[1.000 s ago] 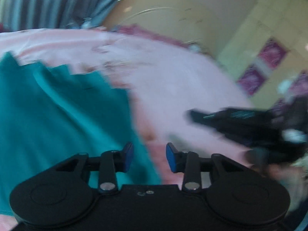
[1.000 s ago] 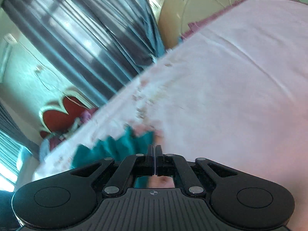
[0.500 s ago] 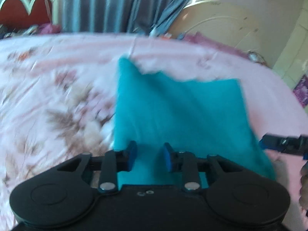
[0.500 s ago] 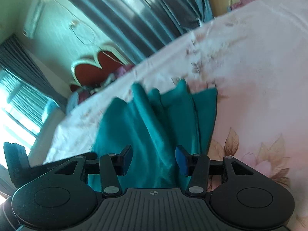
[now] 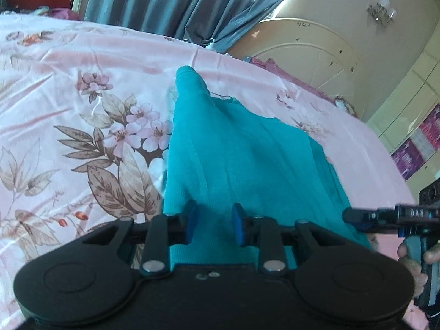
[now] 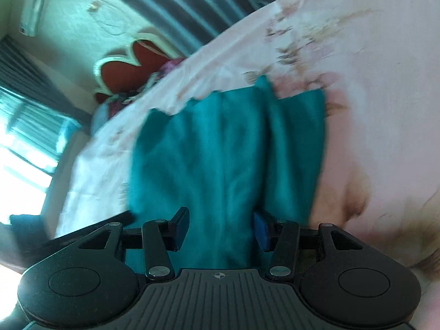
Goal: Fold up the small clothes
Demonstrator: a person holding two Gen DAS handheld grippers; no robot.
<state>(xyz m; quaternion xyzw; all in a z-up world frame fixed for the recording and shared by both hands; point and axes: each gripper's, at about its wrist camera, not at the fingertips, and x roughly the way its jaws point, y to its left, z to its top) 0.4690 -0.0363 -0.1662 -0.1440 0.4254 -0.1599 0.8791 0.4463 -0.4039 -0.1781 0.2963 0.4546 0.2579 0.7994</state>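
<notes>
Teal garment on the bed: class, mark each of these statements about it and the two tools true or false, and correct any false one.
1. The teal garment lies on a pink floral bedsheet. True.
2. The left tool is clamped shut on the garment. False: its jaws stand open, with the cloth showing between them.
3. The right tool is open. True.
4. The garment is neatly folded into a small square. False: it is spread out with wrinkles and ridges.
5. Grey-blue curtains hang beyond the bed. True.
</notes>
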